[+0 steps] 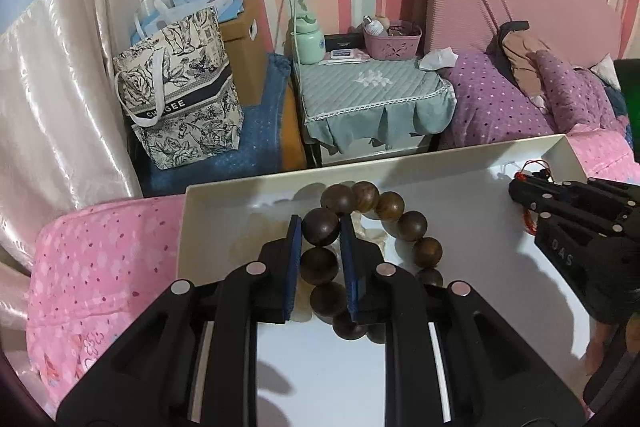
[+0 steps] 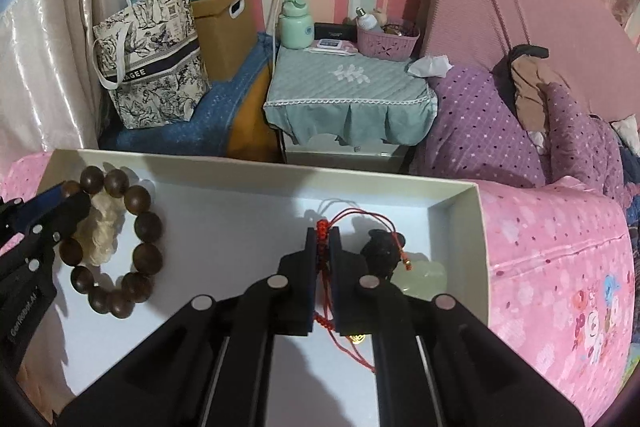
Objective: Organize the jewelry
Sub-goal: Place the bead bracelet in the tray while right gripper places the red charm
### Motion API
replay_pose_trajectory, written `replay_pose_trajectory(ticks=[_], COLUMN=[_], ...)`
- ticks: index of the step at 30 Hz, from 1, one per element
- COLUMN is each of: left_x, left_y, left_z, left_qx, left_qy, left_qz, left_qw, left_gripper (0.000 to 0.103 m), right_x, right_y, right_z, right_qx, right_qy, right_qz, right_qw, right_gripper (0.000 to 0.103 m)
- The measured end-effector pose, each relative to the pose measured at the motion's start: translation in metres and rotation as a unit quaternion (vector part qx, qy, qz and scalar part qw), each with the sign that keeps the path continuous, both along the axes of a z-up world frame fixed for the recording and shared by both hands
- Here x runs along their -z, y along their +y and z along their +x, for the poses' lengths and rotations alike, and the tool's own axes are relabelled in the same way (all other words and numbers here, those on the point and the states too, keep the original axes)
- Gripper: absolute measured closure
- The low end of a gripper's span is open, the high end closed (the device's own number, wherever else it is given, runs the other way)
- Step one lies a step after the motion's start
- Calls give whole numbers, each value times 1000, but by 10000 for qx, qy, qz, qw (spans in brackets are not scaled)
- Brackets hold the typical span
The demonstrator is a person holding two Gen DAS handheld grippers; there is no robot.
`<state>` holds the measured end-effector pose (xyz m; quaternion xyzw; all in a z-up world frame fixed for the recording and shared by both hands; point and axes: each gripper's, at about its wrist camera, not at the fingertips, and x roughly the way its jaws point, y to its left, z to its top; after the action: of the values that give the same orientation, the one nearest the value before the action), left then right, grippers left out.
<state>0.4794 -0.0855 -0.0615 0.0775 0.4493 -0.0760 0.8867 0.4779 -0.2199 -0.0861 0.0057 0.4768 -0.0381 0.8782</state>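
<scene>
While the left wrist view is looking into the white box (image 1: 224, 223), the left gripper (image 1: 319, 227) is clamping one dark bead of the wooden bead bracelet (image 1: 412, 223), whose remaining beads are curving away to its right; the right gripper (image 1: 520, 187) is entering from the far right. Switching to the right wrist view, the right gripper (image 2: 323, 239) is pinching the red cord bracelet (image 2: 322, 227) between nearly closed pads; a black charm (image 2: 378, 251) and pale green stone (image 2: 424, 277) are lying just right of it.
</scene>
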Motion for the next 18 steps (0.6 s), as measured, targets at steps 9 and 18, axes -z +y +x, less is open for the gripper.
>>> replay_pose_trajectory(ticks=[9,18], left_x=[-36,-69], left_y=[3,33], left_z=[-34,-72], left_qx=[222,37], left_qy=[-401,-790], left_qz=[-29,18], left_qw=[9989,9969], left_gripper=[59,28], right_x=[-11,-20], right_y=[-11,-6], right_z=[-12,-20], right_qx=[-6,-86], right_qy=[81,-18], right_qz=[284,26], right_qw=[9996,10000], right_gripper=[97,48])
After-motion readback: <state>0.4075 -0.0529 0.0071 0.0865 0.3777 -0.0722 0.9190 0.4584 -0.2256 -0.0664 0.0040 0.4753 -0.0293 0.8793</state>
